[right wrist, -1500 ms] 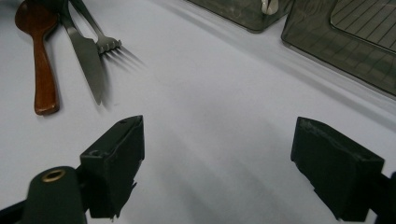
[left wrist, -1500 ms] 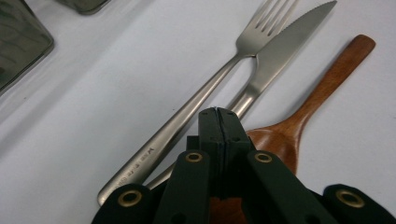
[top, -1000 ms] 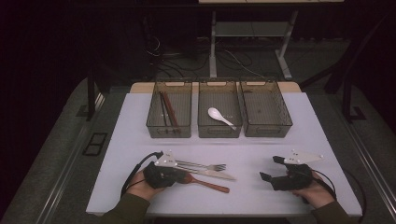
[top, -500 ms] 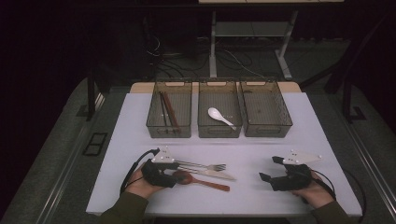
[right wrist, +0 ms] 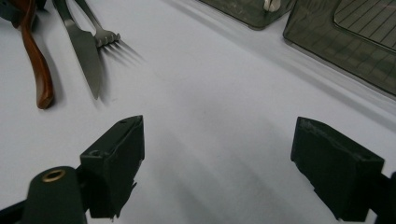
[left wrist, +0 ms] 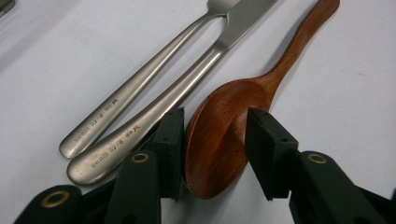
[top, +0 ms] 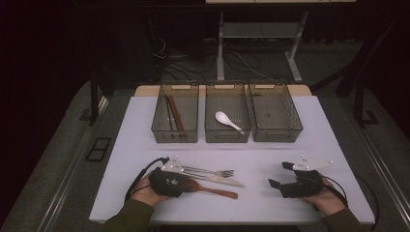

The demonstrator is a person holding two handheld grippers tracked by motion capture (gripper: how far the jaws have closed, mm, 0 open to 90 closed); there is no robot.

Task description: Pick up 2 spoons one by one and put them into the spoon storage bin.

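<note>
A wooden spoon lies on the white table, its bowl toward the person's left hand. My left gripper is shut on that bowl, one pad against each side. A steel fork and a steel knife lie side by side just beyond the spoon, the knife's handle end touching my left jaw. My right gripper rests at the front right, wide open over bare table, with nothing between its jaws.
Three smoky plastic bins stand in a row at the back. The left bin holds dark chopsticks, the middle bin a white spoon, and the right bin nothing. Seen from my right gripper, the knife and fork lie far left.
The left hand and its gripper have shifted only slightly at the spoon's bowl. The cutlery and the right gripper stay where they were.
</note>
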